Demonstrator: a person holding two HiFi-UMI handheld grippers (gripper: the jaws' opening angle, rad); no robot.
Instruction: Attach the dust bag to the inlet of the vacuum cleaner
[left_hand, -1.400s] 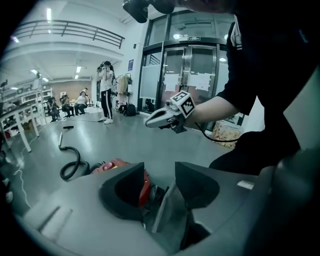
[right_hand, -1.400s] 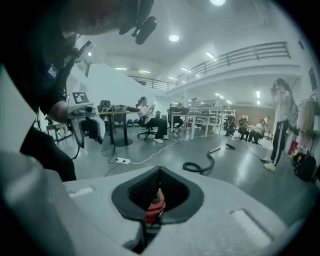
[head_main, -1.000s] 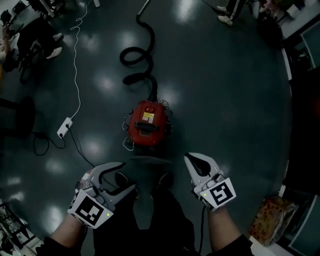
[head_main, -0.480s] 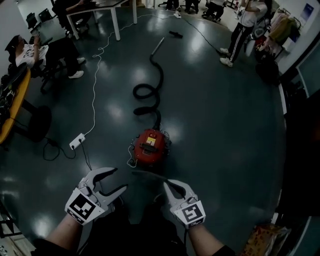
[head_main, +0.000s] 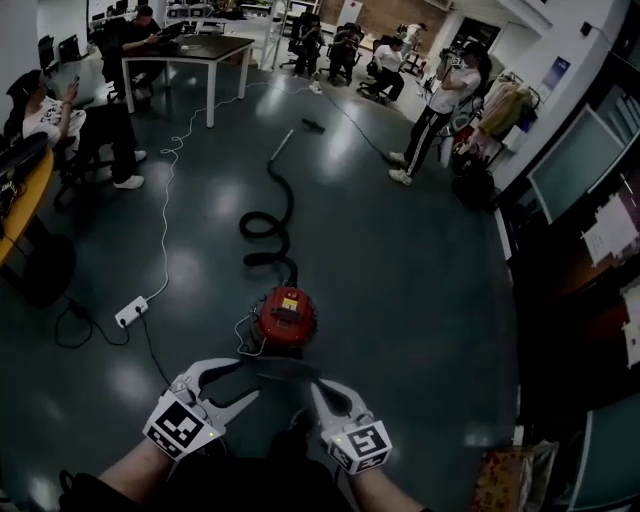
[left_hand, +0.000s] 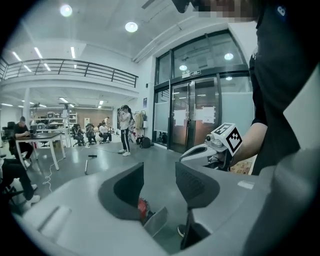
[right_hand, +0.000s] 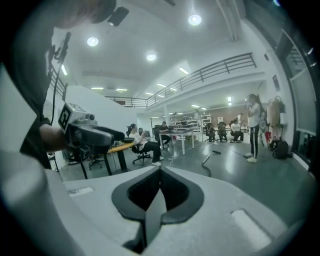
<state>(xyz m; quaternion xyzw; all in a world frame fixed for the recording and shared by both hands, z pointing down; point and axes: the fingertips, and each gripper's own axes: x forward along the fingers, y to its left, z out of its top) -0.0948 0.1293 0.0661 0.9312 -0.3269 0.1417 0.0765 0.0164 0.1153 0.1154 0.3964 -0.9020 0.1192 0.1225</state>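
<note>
Raising the dust bag (head_main: 285, 370) away from the mid-floor vacuum cleaner (head_main: 285, 318), right gripper (head_main: 318, 390) clamped on it, left gripper (head_main: 245, 381) jaws just narrowing, bag edge unpinched between them, attachment not begun

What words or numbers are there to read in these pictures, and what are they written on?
No text reads clearly in any view.
Yellow label on top of the red vacuum cleaner: has print, too small to read.
Paper sheets on the glass doors: too blurred to read.
Blue sign on the white wall: too small to read.
</note>
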